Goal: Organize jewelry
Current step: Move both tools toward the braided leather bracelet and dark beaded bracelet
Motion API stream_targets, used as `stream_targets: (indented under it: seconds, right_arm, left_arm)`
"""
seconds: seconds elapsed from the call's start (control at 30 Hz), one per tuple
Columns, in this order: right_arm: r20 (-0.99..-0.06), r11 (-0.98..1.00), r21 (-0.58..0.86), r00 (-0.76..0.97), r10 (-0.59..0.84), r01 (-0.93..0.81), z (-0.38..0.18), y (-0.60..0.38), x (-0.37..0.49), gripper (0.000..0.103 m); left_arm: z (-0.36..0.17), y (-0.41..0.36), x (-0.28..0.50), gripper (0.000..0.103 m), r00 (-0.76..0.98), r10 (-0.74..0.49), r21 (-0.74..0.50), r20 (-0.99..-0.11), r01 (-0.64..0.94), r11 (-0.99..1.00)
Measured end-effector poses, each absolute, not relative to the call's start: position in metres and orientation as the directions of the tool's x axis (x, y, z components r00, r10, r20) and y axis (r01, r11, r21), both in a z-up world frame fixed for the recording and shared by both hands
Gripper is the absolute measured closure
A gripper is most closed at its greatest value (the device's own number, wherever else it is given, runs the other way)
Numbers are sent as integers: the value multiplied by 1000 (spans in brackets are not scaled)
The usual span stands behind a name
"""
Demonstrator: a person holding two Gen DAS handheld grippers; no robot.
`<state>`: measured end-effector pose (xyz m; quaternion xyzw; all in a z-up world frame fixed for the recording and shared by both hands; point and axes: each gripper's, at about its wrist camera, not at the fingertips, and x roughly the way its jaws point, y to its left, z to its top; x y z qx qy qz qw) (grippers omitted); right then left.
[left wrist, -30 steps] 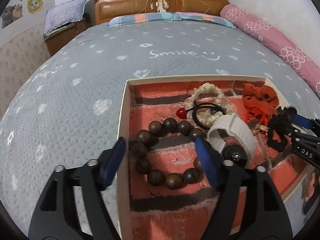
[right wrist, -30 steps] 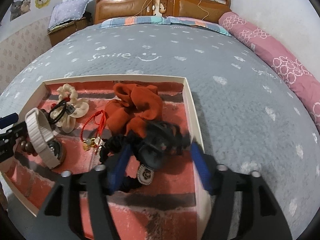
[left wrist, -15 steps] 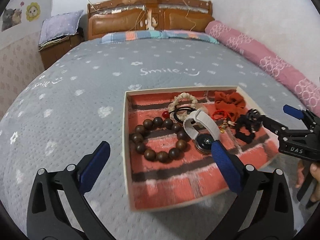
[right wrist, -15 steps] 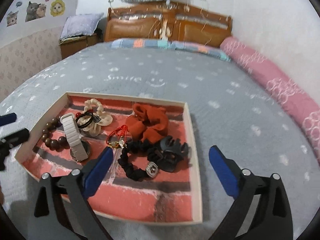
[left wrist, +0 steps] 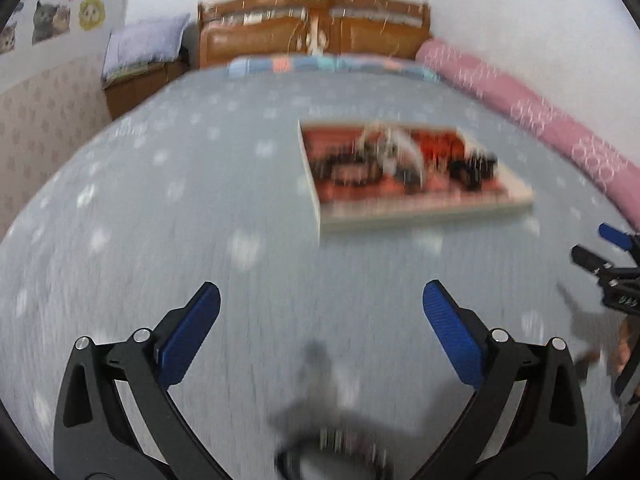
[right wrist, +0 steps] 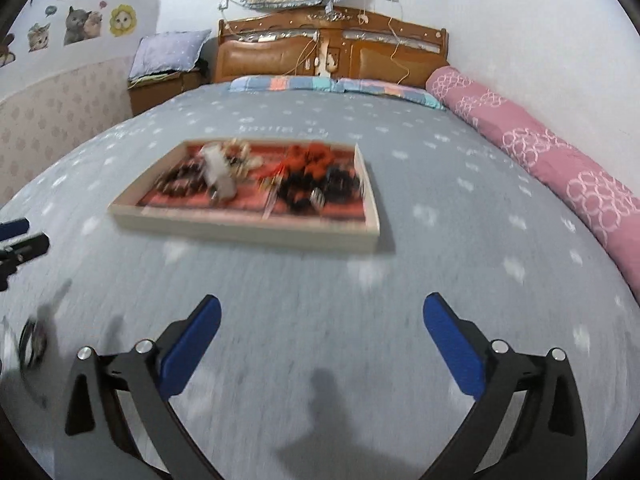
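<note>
Both tongs stand spread wide with nothing between their blue pads: the left tongs (left wrist: 320, 312) and the right tongs (right wrist: 320, 320) hover over bare grey bedspread (right wrist: 280, 320), well short of the tray (right wrist: 248, 228). Their jaws have just been opening. Jewelry (right wrist: 224, 172) lies gathered inside the tray on the bed: blurred beads, a pale band, orange and black pieces. One dark, blurred ring-shaped thing (right wrist: 32, 344) lies on the bedspread near the left tongs; otherwise the sorting looks finished.
</note>
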<state>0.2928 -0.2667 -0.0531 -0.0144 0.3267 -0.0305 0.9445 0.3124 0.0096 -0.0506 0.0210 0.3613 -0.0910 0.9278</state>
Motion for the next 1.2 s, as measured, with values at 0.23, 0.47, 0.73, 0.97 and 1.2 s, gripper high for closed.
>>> stream_targets:
  seconds: [0.23, 0.47, 0.73, 0.97, 1.2]
  right_arm:
    - [-672, 998, -2, 739, -50, 65, -70, -263, 235, 4]
    - [-702, 999, -5, 711, -34, 43, -86, -245, 206, 5]
    - [-728, 998, -54, 685, -32, -11, -93, -231, 203, 29]
    - [-742, 999, -40, 670, -23, -10, -97, -233, 206, 50]
    - [-755, 999, 4, 655, 24, -31, -100, -238, 214, 63]
  left_arm:
    - [-83, 35, 261, 5, 640, -151, -90, -753, 127, 988]
    - [-96, 41, 236, 6, 612, -150, -98, -777, 118, 988]
    - [-100, 35, 229, 20, 610, -160, -81, -776, 155, 985]
    - [-100, 36, 230, 20, 609, -170, -91, -774, 159, 983]
    - [-102, 34, 231, 20, 605, -166, -83, -778, 163, 983]
